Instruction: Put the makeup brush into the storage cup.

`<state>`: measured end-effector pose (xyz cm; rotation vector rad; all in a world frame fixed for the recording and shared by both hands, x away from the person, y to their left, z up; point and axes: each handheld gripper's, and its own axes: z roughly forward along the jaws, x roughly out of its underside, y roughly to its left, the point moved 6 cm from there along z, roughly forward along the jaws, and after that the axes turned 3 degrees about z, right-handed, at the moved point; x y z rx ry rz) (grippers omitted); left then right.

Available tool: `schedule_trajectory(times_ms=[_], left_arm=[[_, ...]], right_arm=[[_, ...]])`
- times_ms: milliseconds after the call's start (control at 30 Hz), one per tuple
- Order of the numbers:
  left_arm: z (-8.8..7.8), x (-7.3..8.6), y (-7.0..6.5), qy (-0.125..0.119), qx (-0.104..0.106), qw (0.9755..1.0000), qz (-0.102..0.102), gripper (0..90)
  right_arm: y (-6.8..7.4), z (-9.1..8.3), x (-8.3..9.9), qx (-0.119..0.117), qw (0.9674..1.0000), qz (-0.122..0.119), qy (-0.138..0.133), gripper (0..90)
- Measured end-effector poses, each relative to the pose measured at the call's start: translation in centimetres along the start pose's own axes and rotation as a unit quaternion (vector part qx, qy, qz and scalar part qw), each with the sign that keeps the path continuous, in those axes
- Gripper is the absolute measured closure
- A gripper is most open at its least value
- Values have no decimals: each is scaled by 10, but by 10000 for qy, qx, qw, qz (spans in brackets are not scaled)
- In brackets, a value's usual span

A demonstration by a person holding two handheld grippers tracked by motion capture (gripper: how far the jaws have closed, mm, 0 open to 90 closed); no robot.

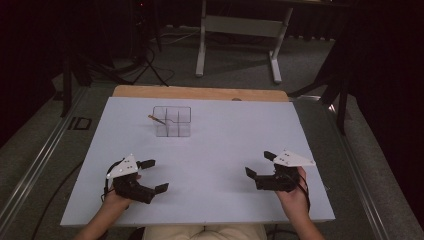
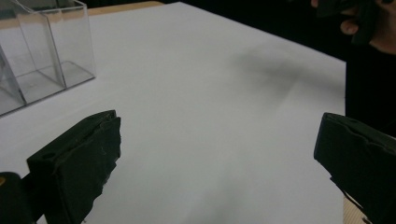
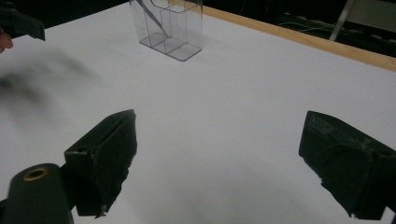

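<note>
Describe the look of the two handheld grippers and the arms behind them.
Both the left gripper and the right gripper are black, with two blocky jaws and a pale grey three-cornered plate on top. A thin dark cable trails from each. The forearms are bare, without sleeves.

I see wide bare sheet on the desk (image 1: 235, 145) between my left gripper (image 1: 153, 176) and right gripper (image 1: 261, 164), both near the front edge, jaws spread apart with nothing between them. Only obstacle on top: a clear compartment box (image 1: 172, 121) toward the far edge, left of centre, with a thin stick (image 1: 156, 119) leaning out of its left side. Open lanes run from either gripper up to the box. Right half of the desk is free to the far and right edges. The front left corner is free too.
</note>
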<state>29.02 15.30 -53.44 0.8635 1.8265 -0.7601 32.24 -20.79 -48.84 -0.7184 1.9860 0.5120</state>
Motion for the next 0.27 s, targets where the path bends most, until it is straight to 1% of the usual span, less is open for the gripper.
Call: schedule_trajectory(times_ms=[67,133,267], left_arm=[[2,2,0,59,-7,10000,23,13],[3,2,-1,64,13,10000,-11,13],[4,1,-3,49,45,10000,7,13]], right_arm=[[0,0,0,6,10000,-9,12,116],[0,1,1,11,10000,-18,19,116],[0,1,1,7,10000,-27,32,116]])
